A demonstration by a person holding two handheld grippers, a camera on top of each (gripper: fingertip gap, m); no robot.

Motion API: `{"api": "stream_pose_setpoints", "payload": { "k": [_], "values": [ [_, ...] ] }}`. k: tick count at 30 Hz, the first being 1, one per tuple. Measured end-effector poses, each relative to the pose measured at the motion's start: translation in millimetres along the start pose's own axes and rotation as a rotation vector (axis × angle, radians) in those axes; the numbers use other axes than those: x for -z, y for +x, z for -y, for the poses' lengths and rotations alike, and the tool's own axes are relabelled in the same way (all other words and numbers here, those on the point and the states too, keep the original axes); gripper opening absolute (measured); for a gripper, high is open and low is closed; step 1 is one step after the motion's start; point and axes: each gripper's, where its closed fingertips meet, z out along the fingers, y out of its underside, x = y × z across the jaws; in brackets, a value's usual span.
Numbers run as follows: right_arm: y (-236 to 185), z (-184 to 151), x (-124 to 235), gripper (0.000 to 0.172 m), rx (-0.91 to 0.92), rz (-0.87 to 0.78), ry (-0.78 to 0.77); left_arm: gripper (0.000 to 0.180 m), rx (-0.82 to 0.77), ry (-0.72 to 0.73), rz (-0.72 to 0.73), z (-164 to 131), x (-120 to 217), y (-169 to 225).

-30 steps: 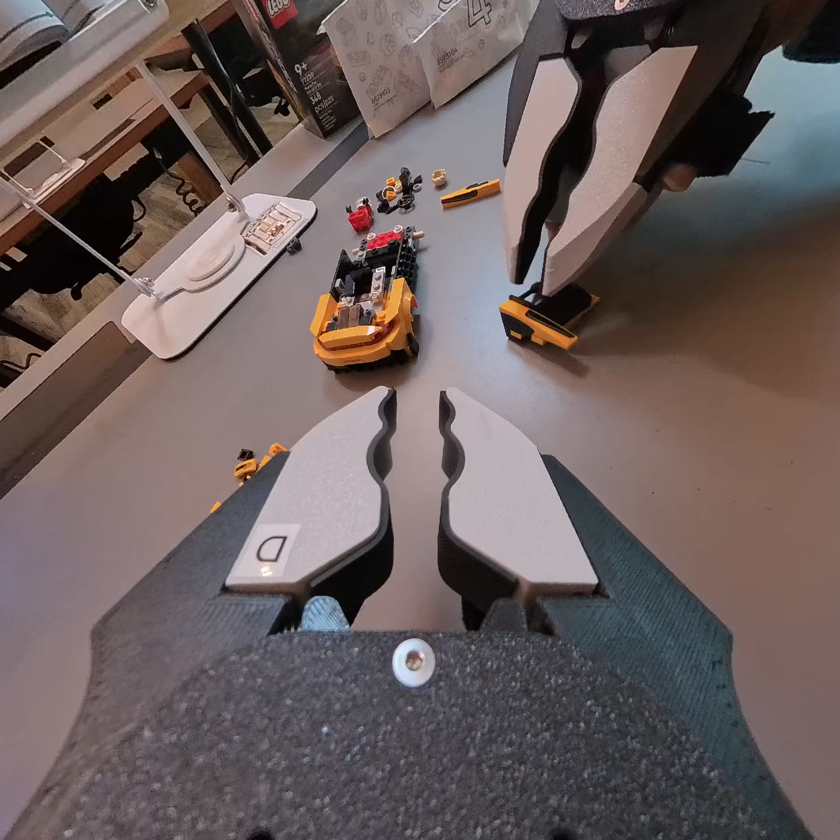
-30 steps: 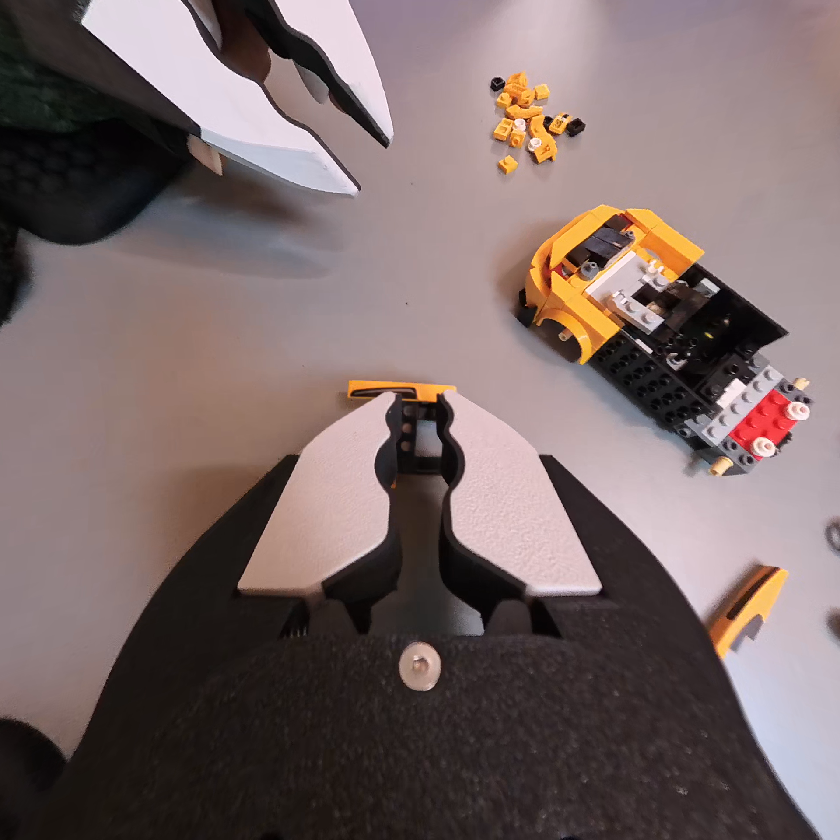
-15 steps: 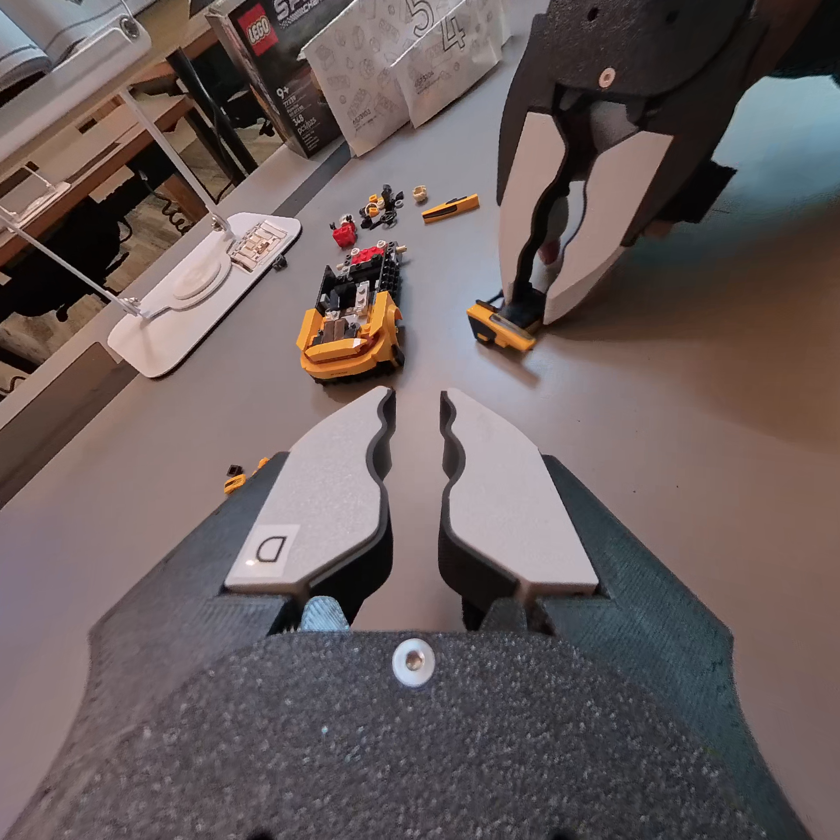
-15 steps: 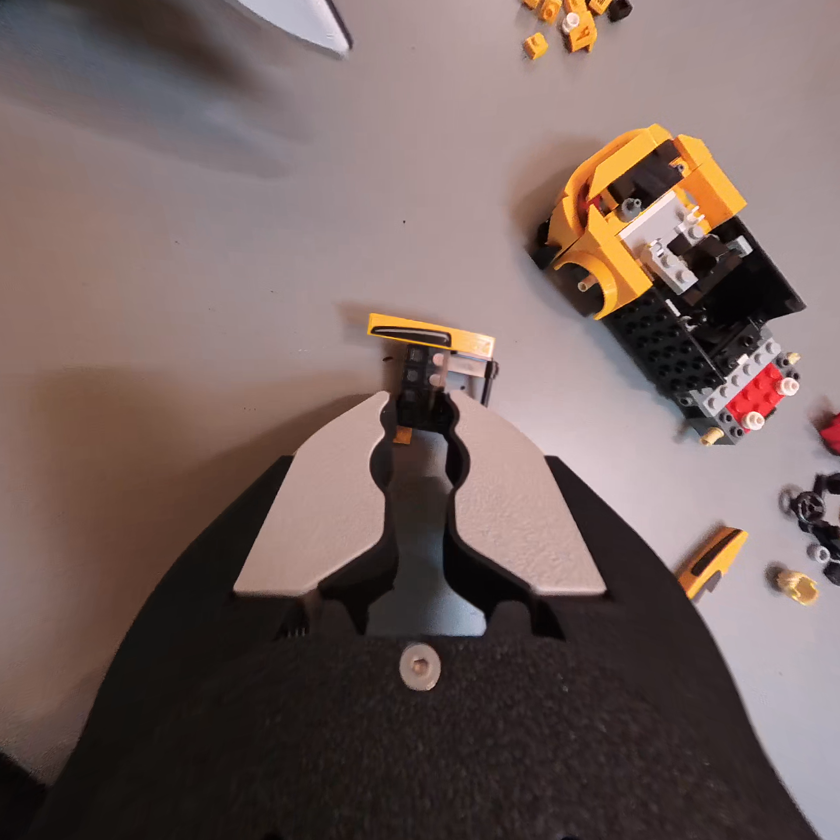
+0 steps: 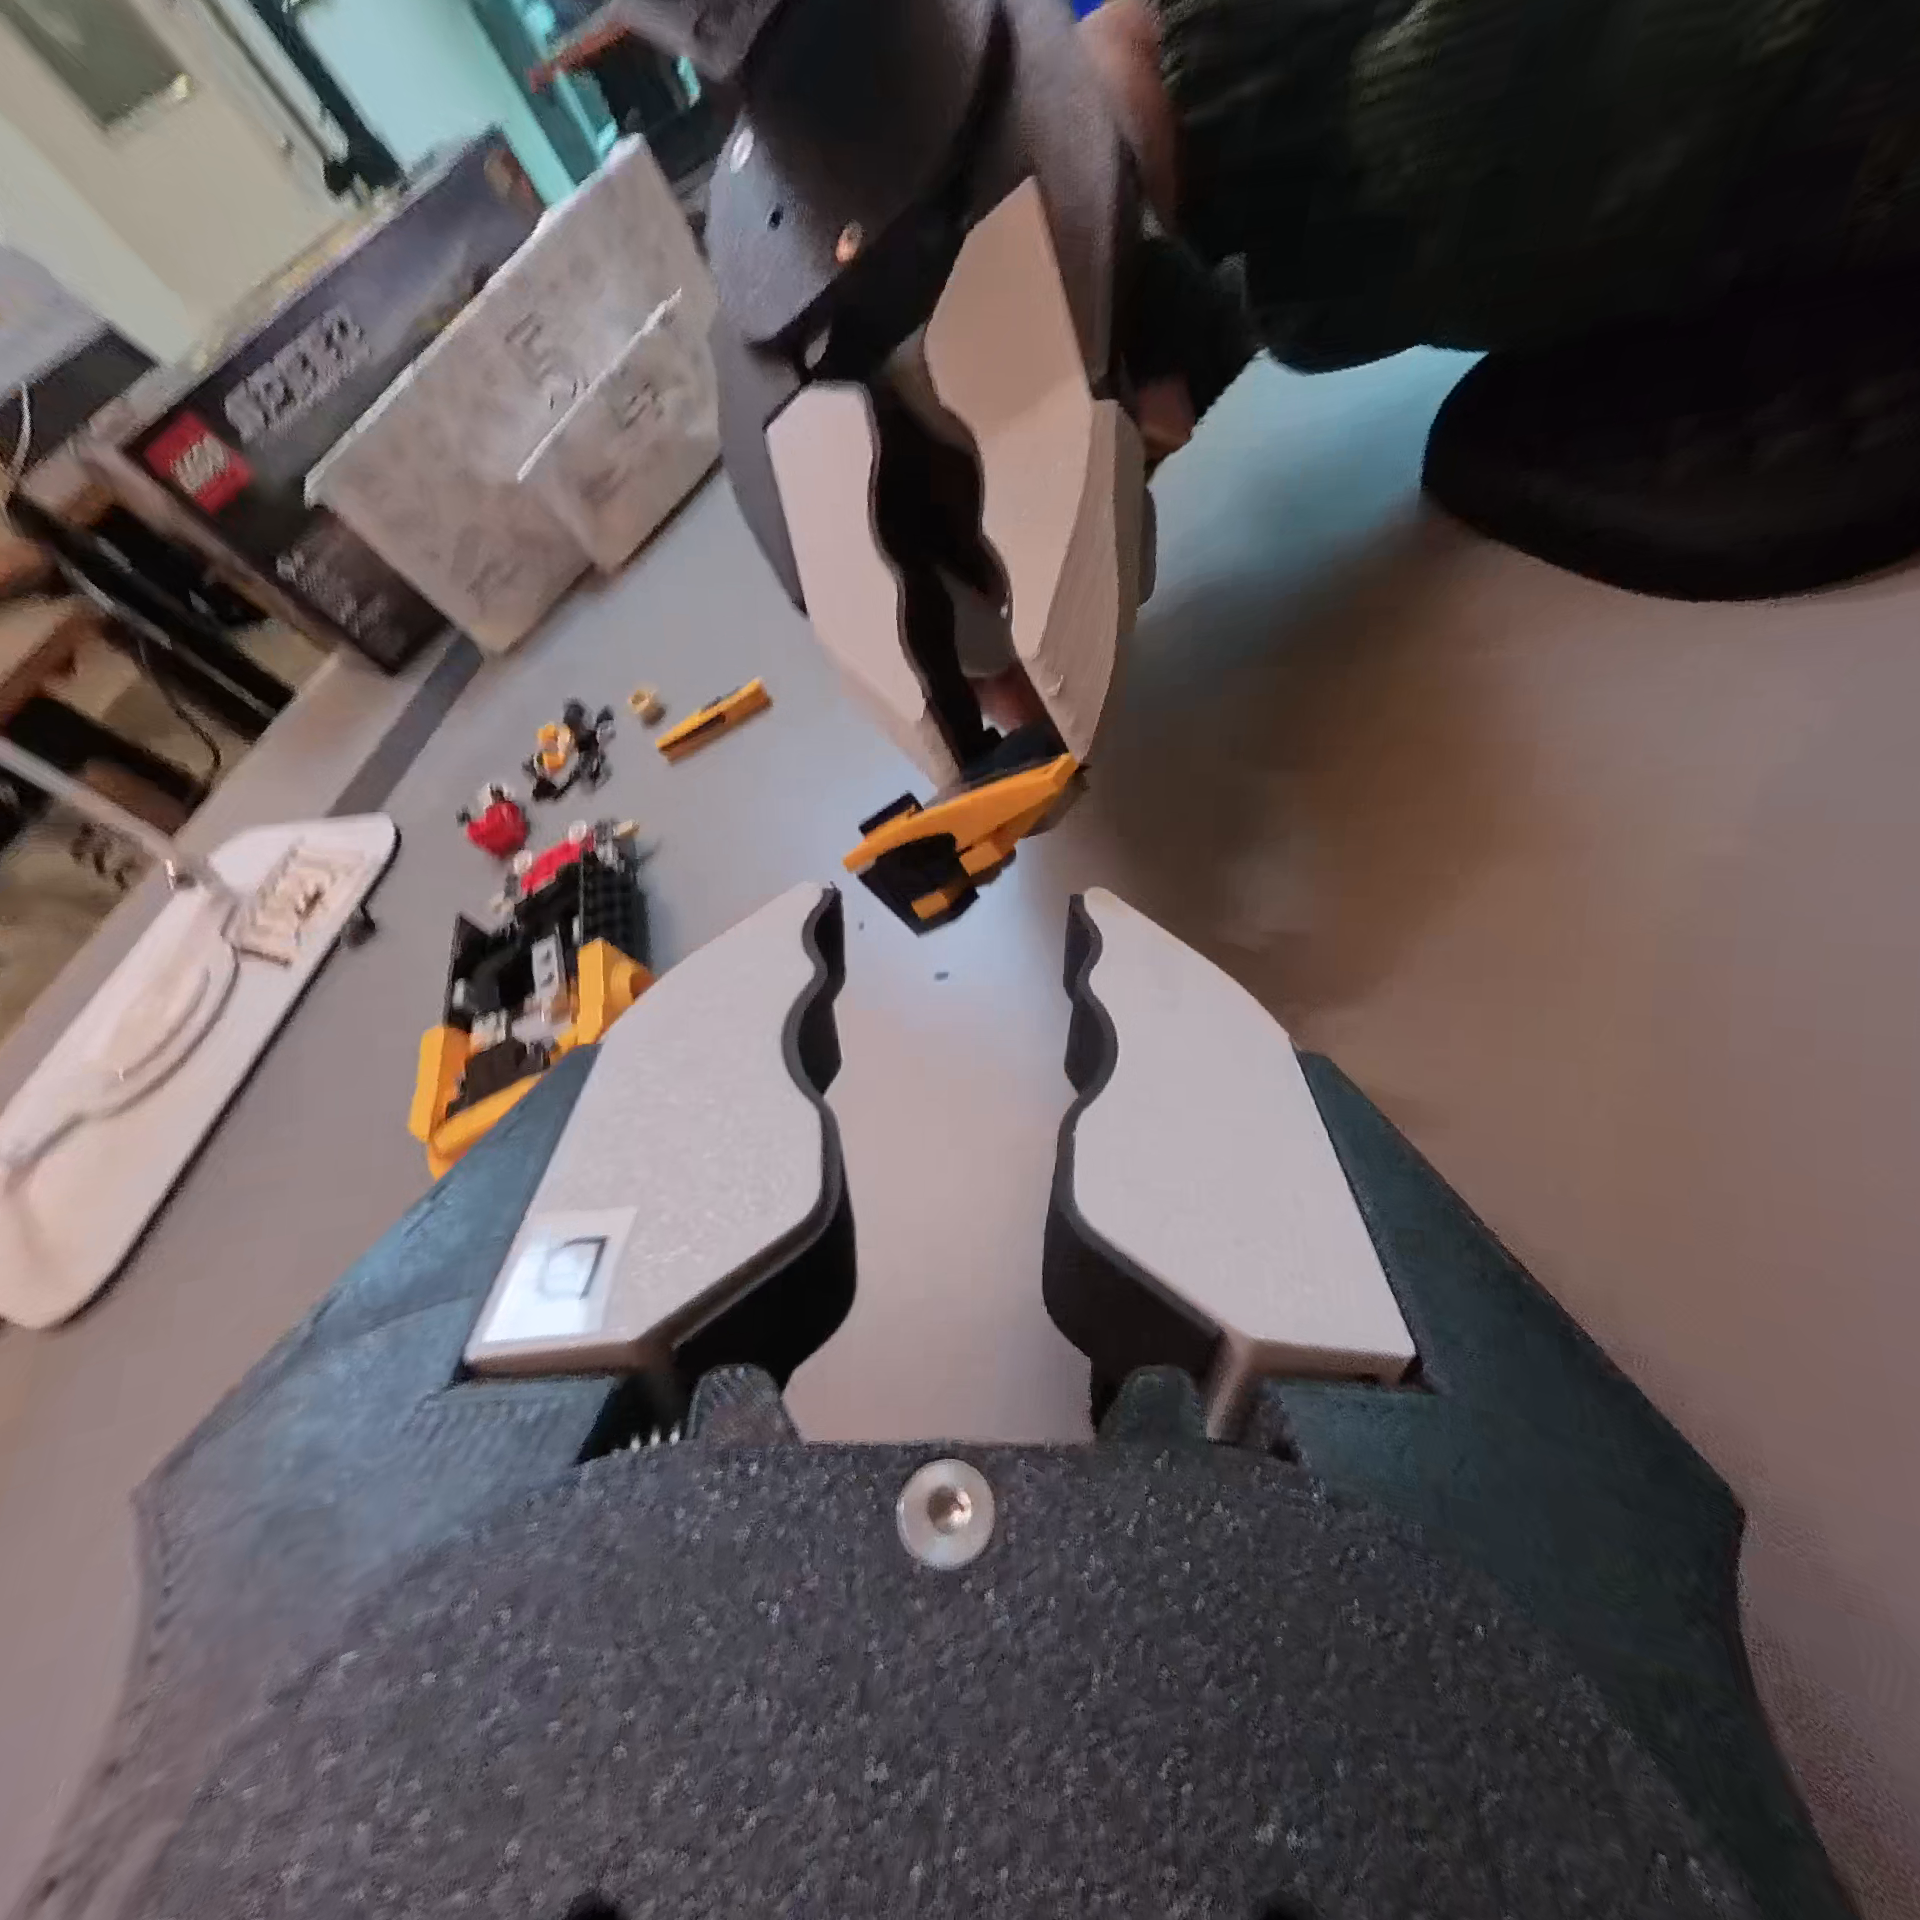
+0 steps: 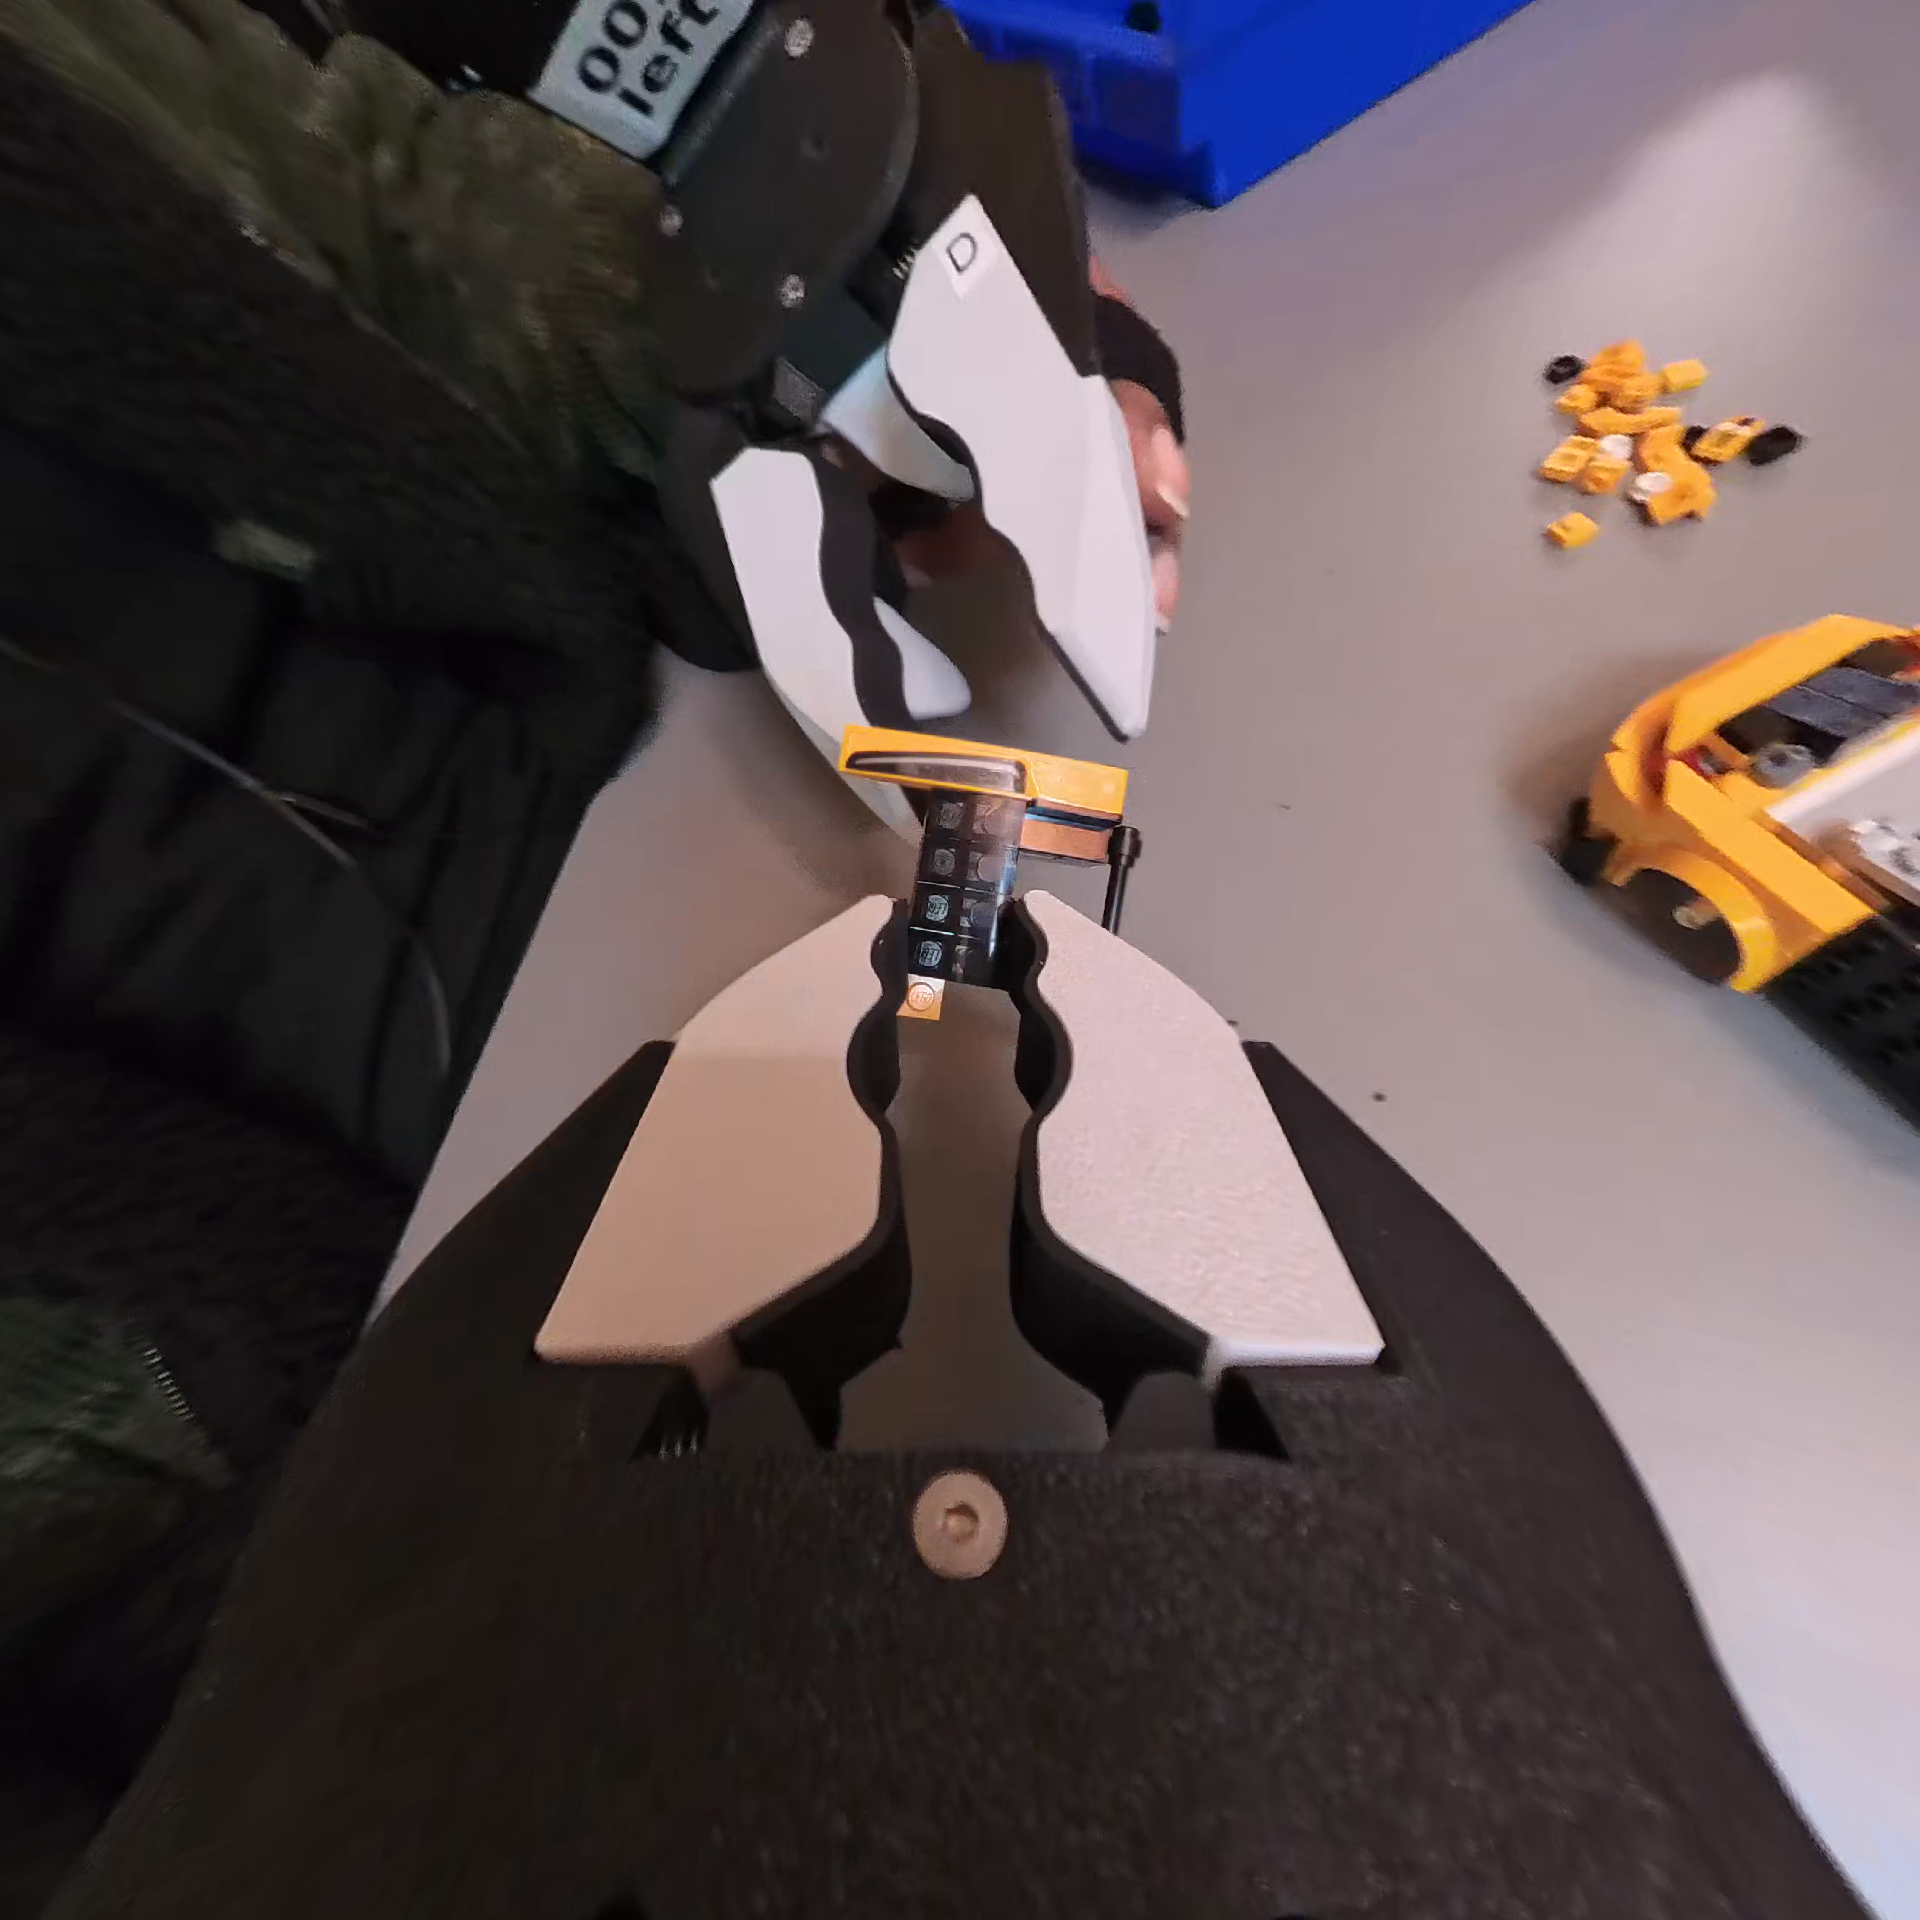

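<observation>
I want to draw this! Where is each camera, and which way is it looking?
Left wrist view: sits on the left gripper, looking along its open fingers across the grey table; a dark sleeve shows.
Right wrist view: sits on the right gripper, looking down at the table; same sleeve.
Both show: the yellow-and-black brick piece gripped by the right gripper, the part-built toy car.

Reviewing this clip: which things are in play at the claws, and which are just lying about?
In play:
- right claw, shut on the yellow-and-black brick assembly, lifted
- left claw, open, facing that assembly
- half-built yellow car

Lying about:
- loose yellow bricks
- yellow strip piece
- blue bin
- set box
- white paper bags
</observation>
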Motion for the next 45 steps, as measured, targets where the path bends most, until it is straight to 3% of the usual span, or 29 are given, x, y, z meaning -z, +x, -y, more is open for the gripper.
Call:
{"api": "stream_pose_setpoints", "payload": {
  "k": [5, 8, 14, 19, 23, 32, 36, 39, 45],
  "values": [
    [-20.5, 0.9, -0.3, 0.017, -0.020, 0.136, 0.007, 0.039, -0.148, 0.028, -0.049, 9.4, -5.1, 10.9],
    [-25.4, 0.9, 0.5, 0.018, -0.026, 0.169, 0.008, 0.029, -0.228, 0.040, -0.066, 15.3, -5.5, 13.6],
    [-16.8, 12.0, 15.6, 0.019, -0.015, 0.083, 0.079, 0.026, -0.284, -0.002, -0.039, 26.6, -8.8, -3.0],
    [11.9, 29.2, 37.3, 0.024, 0.061, -0.200, 0.137, 0.025, -0.049, -0.085, -0.021, 30.1, -22.0, -32.8],
    [31.8, 27.8, 43.7, 0.024, 0.162, -0.411, 0.076, 0.025, 0.086, -0.138, -0.013, 24.8, -30.1, -43.9],
    [44.9, 18.3, 25.9, 0.028, 0.279, -0.495, -0.013, 0.024, 0.161, -0.233, -0.064, -5.5, -25.2, -40.5],
    [52.5, 11.3, 14.6, 0.016, 0.352, -0.561, -0.099, 0.024, 0.156, -0.255, -0.065, -15.2, -25.8, -41.6],
    [61.8, 12.4, 15.1, 0.014, 0.400, -0.656, -0.111, 0.023, 0.213, -0.155, -0.052, -8.4, -22.3, -49.4],
    [59.8, 56.0, 35.2, 0.013, 0.510, -0.820, 0.186, 0.036, 0.484, 0.166, -0.078, 24.1, -4.1, -73.7]
  ]
}}
